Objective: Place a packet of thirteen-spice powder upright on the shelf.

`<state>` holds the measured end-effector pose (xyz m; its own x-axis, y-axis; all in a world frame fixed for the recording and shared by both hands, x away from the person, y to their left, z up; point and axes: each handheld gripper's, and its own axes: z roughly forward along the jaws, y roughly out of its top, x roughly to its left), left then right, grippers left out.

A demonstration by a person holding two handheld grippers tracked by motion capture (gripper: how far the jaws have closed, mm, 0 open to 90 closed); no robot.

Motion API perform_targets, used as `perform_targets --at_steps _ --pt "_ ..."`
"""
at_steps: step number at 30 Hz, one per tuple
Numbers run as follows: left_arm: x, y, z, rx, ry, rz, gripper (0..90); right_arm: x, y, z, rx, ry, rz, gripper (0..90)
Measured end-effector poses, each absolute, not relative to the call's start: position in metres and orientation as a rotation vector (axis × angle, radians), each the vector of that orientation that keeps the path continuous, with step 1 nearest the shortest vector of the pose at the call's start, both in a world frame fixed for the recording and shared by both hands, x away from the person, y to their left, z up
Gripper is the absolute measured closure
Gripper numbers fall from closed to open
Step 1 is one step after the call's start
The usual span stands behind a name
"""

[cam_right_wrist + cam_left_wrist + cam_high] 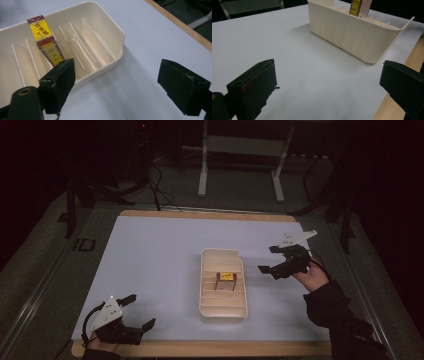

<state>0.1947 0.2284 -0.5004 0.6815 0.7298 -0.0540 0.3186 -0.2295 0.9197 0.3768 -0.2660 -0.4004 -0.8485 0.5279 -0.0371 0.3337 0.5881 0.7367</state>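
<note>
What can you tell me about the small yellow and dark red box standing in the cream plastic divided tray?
The small yellow and dark red box looks like printed cardboard, narrow and tall, with a yellow label panel bearing dark characters under a dark red top band. It stands on end, leaning slightly, in a slot between thin dividers near the middle of the cream plastic tray, its top rising above the rim. It touches the tray alone; both grippers are open and clear of it.
</note>
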Motion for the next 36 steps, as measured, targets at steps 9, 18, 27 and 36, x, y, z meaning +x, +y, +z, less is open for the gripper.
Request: perform_targets --at_steps 9,18,27,36 --pt "0.195 0.228 -0.501 1.825 0.829 0.478 1.1 0.36 -0.299 -0.422 0.931 2.385 1.152 14.7" --pt "0.195 0.228 -0.501 1.824 0.83 0.478 1.1 0.343 -0.317 -0.439 1.076 2.253 1.121 14.8" --pt "0.194 0.227 -0.5 1.827 0.829 0.478 1.1 0.324 -0.334 -0.45 1.137 2.195 1.123 14.7" --pt "0.194 0.227 -0.5 1.829 0.828 0.481 1.1 0.304 -0.343 -0.464 1.159 2.119 1.083 14.7"
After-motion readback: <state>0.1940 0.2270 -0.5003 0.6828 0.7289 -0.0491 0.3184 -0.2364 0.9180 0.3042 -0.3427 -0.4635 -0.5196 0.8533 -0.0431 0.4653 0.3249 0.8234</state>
